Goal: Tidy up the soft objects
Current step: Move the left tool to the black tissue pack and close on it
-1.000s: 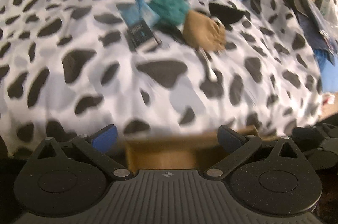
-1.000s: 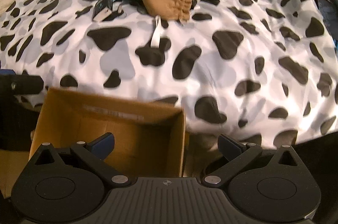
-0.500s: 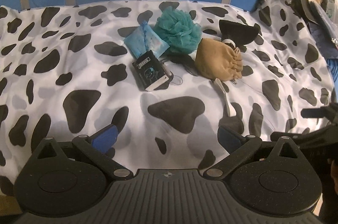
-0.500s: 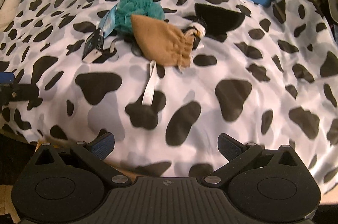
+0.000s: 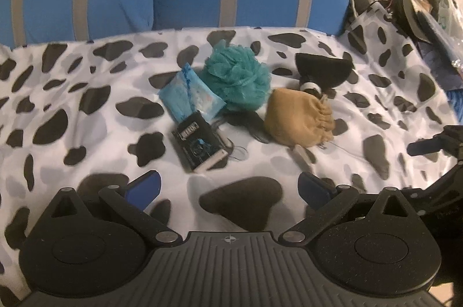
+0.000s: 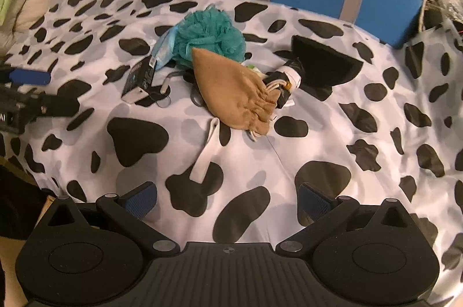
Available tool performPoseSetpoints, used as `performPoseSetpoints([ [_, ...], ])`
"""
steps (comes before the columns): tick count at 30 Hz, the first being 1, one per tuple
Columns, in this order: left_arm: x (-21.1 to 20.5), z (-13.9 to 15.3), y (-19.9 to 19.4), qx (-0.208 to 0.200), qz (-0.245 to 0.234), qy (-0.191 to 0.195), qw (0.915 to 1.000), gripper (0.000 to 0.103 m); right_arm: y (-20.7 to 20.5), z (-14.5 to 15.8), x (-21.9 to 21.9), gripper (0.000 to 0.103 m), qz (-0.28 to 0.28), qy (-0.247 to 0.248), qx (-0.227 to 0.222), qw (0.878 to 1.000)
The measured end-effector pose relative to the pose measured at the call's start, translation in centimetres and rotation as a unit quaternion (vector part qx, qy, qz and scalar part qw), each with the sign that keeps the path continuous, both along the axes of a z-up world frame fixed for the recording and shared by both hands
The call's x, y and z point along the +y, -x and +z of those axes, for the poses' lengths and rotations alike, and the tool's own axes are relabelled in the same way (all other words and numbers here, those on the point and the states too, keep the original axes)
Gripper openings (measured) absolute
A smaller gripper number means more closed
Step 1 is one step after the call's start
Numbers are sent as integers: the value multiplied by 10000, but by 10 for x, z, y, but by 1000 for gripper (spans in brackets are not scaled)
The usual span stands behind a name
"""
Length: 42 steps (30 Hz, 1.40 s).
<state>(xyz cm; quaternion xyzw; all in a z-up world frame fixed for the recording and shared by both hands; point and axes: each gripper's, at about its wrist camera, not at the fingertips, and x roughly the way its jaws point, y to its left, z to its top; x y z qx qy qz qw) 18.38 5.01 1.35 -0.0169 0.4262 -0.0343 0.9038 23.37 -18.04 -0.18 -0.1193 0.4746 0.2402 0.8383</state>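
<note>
The tan drawstring pouch (image 6: pixel 235 91) is lying on the cow-print cover (image 6: pixel 332 133), its gathered mouth pointing toward the black fan (image 6: pixel 324 62) and its pointed end touching the teal bath pouf (image 6: pixel 209 35). It is sitting well ahead of the right gripper (image 6: pixel 227 201) and the left gripper (image 5: pixel 228 188). Both are standing wide open, holding nothing.

1. A fluffy teal mesh bath pouf (image 5: pixel 238 81) sits on the cow-print cover, farthest back in the cluster.
2. A flat light-blue plastic packet (image 5: pixel 189 96) lies touching the pouf's left side.
3. A tan cloth drawstring pouch (image 5: pixel 299 121), mouth gathered shut, lies on its side just right of the pouf.
4. A black fan-shaped fabric piece (image 5: pixel 323 69) with a white band rests behind the pouch.
</note>
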Motion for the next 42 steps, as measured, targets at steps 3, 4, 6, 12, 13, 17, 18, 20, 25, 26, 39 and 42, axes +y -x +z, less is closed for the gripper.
performPoseSetpoints([
  [3,5,-5,-5,-48,47,-103,9999,103,-6,-8,2,103,73,-112,1,9999],
  [4,6,-7,-7,-57,66,-104,9999,103,-7,-8,2,103,102,-160,-32,9998],
  [6,10,-11,-10,-98,87,-92,9999,103,-10,-9,6,103,215,-274,-136,9993],
  [12,17,-27,-22,-193,23,-172,9997,103,-20,-22,19,96,447,-335,-327,9979],
  [13,18,-31,-24,-178,5,-168,9997,103,-22,-26,21,92,491,-330,-319,9977],
  [17,27,-43,-32,-81,4,-2,10000,103,-26,-44,27,88,571,-276,-239,9977],
  [18,29,-47,-33,-56,44,53,10000,103,-28,-48,29,85,574,-280,-174,9978],
  [20,34,-51,-39,13,145,182,9997,103,-32,-55,31,78,524,-321,-70,9981],
  [25,49,-60,-54,135,398,774,9961,103,-38,-69,38,65,484,-304,53,9984],
  [26,52,-62,-58,184,459,910,9946,103,-40,-71,40,64,442,-297,84,9985],
  [39,79,-93,-92,746,1180,2127,9671,83,-54,-84,51,35,272,-215,160,9993],
  [42,81,-97,-96,736,1273,2215,9640,82,-55,-83,50,20,303,-260,206,9990],
])
